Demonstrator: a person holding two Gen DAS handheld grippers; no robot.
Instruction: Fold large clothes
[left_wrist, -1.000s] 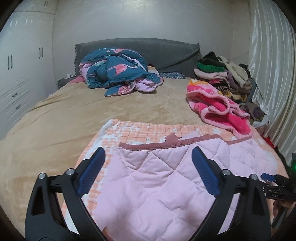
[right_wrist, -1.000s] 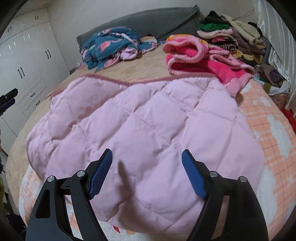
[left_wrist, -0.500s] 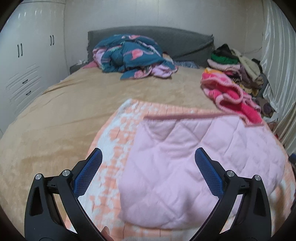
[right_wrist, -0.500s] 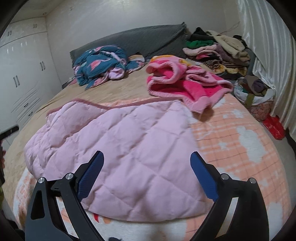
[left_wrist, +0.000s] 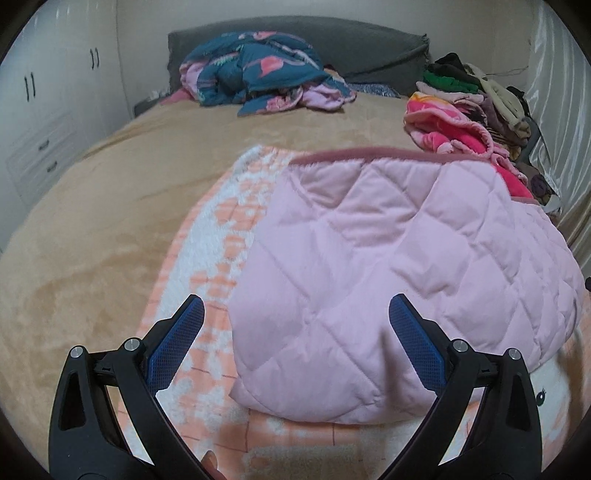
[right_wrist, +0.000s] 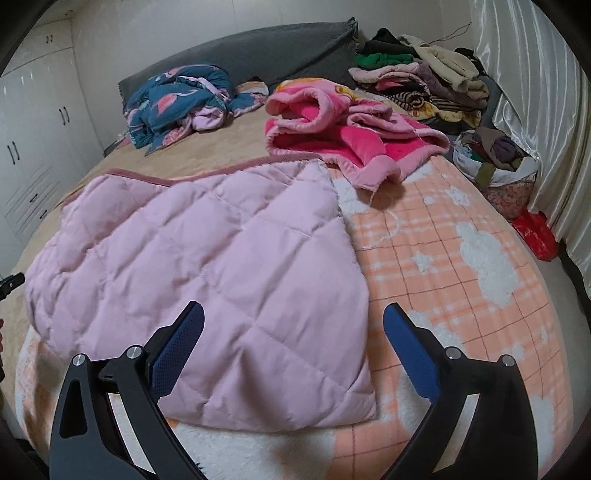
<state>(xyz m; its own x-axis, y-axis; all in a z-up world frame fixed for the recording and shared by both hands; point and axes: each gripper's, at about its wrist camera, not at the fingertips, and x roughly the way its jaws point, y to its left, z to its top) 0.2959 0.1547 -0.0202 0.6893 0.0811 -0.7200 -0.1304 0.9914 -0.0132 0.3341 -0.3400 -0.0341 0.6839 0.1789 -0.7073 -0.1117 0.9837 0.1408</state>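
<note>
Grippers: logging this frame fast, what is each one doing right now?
Left gripper: open, holding nothing, above the pink quilt.
Right gripper: open, holding nothing, over the quilt's right edge.

Home bedroom: bed (left_wrist: 110, 229) with grey headboard (right_wrist: 258, 51), white wardrobes (left_wrist: 48, 110), piled clothes (right_wrist: 417, 81), curtain (right_wrist: 535, 110).

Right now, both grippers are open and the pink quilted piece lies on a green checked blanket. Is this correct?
Not quite: the blanket under the pink quilted piece is orange and white checked, not green, as the right wrist view shows. Both the left gripper and right gripper are open.
</note>
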